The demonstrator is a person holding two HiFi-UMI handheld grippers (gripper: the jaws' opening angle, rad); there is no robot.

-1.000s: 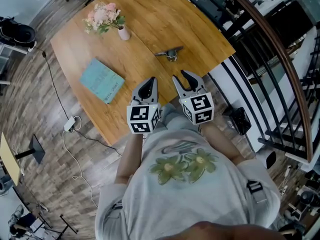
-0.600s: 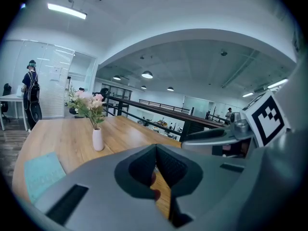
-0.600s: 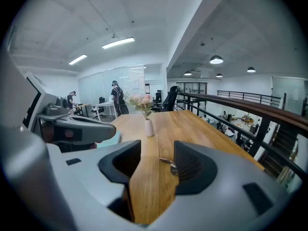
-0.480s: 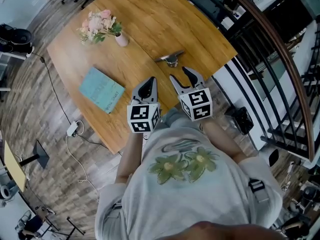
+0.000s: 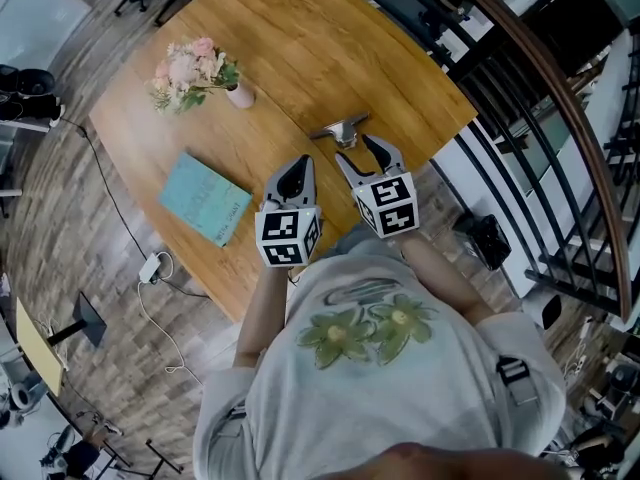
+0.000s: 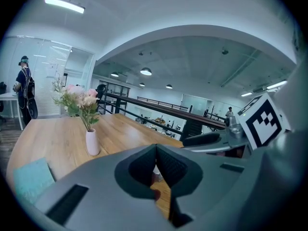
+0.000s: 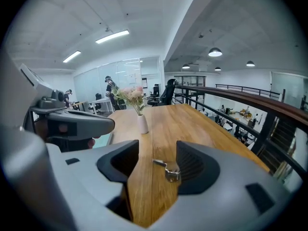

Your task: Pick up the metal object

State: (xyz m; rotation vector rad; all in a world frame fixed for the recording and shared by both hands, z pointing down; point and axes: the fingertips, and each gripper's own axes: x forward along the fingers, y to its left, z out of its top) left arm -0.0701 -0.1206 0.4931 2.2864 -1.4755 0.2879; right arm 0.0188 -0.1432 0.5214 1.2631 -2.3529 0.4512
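The small silvery metal object (image 5: 343, 128), a flat lever on a stubby round base, lies on the wooden surface (image 5: 300, 38), right of the white vase of pink flowers (image 5: 240, 95). It looks rigid, dense and slick, so it is probably best pinched across the base. The right gripper (image 5: 358, 151) has its fingers opening with nothing between them. The left gripper (image 5: 297, 166) has its fingers closed and empty.
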